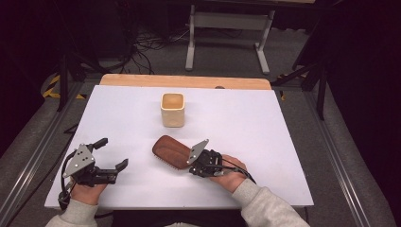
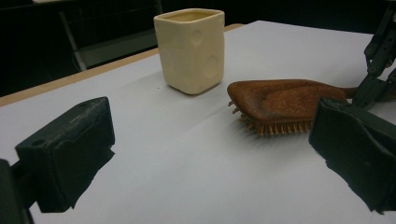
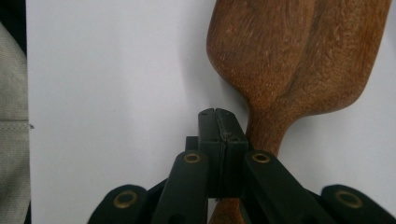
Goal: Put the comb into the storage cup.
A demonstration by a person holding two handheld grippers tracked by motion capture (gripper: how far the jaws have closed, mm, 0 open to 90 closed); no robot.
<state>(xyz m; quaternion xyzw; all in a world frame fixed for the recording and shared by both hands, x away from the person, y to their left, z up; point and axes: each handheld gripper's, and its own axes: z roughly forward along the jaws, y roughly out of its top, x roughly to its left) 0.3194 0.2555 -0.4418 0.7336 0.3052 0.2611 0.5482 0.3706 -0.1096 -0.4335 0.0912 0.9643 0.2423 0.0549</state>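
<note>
Cup [image 1: 172, 109] toward the table's [image 1: 265, 142] far middle, hairbrush [image 1: 169, 151] just in front of it, nearer the person

- We read this as a lab or recording bay, not a home.
- The table [image 1: 265, 142] is a wooden board under a plain white sheet, set in the middle of the room; its far wood edge [image 1: 184, 81] shows bare.
- The floor [image 1: 227, 56] is grey carpet, with loose black cables [image 1: 146, 45] lying behind the table.
- Yellow-and-black hazard tape [image 1: 51, 87] marks the floor at the left.
- Metal rails [image 1: 28, 165] run along both sides of the table.
- Dark stands [image 1: 64, 71] rise at the left and right; a white frame [image 1: 227, 21] stands at the back.
- The surroundings are dark, with light falling mostly on the table.
</note>
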